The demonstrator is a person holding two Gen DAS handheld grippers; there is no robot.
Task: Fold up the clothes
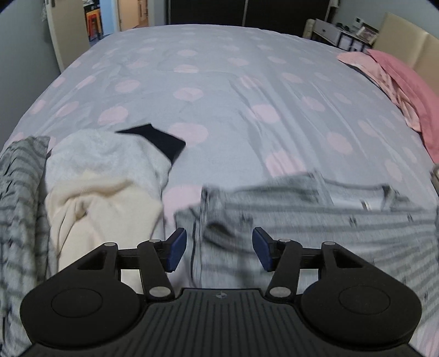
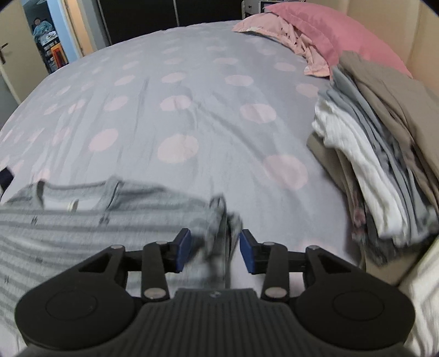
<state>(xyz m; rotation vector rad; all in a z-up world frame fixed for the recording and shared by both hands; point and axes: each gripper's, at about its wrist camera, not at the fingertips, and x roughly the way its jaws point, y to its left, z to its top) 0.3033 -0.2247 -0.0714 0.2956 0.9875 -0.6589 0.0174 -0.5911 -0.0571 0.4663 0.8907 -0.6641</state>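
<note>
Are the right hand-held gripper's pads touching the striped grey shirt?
Cannot tell. In the right wrist view the blurred striped grey shirt edge lies between the open right hand-held gripper pads.

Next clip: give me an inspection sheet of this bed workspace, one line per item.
Surface: bed cover, grey with pink dots, creased.
Job's things: grey striped garment spread flat at the near edge; folded stack on the right.
Clutter: unfolded heap on the left; pink pillows.
Grippers: left hand-held gripper open over the garment's edge; right hand-held gripper open, fabric between the pads, not pinched.
Cables: nothing seen.
Surroundings: open doorway, dark wardrobe.
</note>
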